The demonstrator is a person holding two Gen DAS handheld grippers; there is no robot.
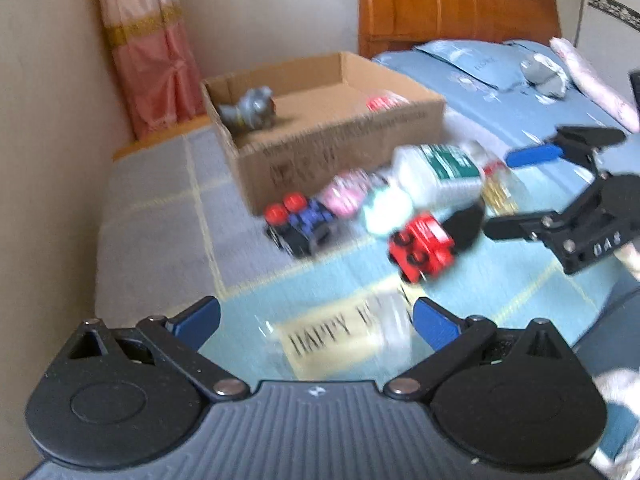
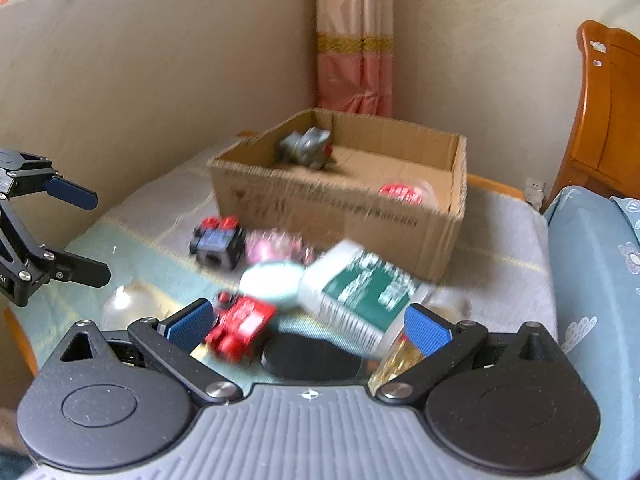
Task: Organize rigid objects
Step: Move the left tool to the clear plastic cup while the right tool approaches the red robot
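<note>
A cardboard box (image 1: 332, 152) stands on the bed and holds a grey toy (image 1: 254, 110) and a red-lidded item (image 1: 386, 102). In front of it lie a blue-black toy car (image 1: 302, 222), a pink object (image 1: 346, 194), a white bottle with a green label (image 1: 438, 174), a red toy car (image 1: 422, 248) and a black disc (image 1: 466, 226). My left gripper (image 1: 316, 322) is open above a clear item marked HAPPY (image 1: 340, 334). My right gripper (image 2: 308, 326) is open just above the red toy car (image 2: 242, 326), bottle (image 2: 360, 290) and black disc (image 2: 312, 358). The box (image 2: 340, 208) lies beyond.
The bed has a blue-grey checked cover (image 1: 160, 208). A wall (image 1: 48, 100) and pink curtain (image 1: 148, 48) lie left, a wooden headboard (image 1: 456, 4) and blue pillows (image 1: 480, 64) behind. The right gripper shows at the right in the left wrist view (image 1: 516, 188).
</note>
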